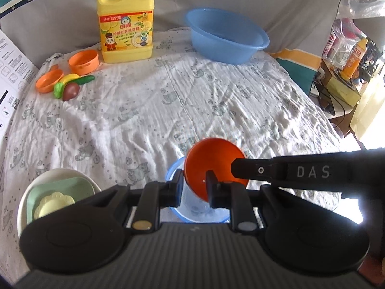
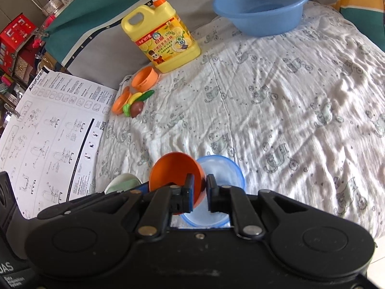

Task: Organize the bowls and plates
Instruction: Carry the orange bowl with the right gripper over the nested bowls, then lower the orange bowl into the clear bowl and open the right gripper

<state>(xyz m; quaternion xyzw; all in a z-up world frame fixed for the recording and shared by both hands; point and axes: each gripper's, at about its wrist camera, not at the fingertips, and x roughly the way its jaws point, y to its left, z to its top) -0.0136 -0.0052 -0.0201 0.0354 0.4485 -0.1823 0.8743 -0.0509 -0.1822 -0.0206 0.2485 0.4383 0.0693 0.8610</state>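
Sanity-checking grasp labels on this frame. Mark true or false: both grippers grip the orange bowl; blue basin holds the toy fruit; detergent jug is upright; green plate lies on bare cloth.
1. True: the left gripper and the right gripper are both shut on the orange bowl.
2. False: the toy fruit lies on the cloth, apart from the blue basin.
3. True: the detergent jug stands upright.
4. False: the green plate sits inside the white bowl.

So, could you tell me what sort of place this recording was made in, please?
Most likely a lived-in room at home, not a lab: the work surface is a wrinkled printed cloth spread against a cushioned backrest, with a yellow dish soap jug, a blue basin and cluttered household shelves beside it.
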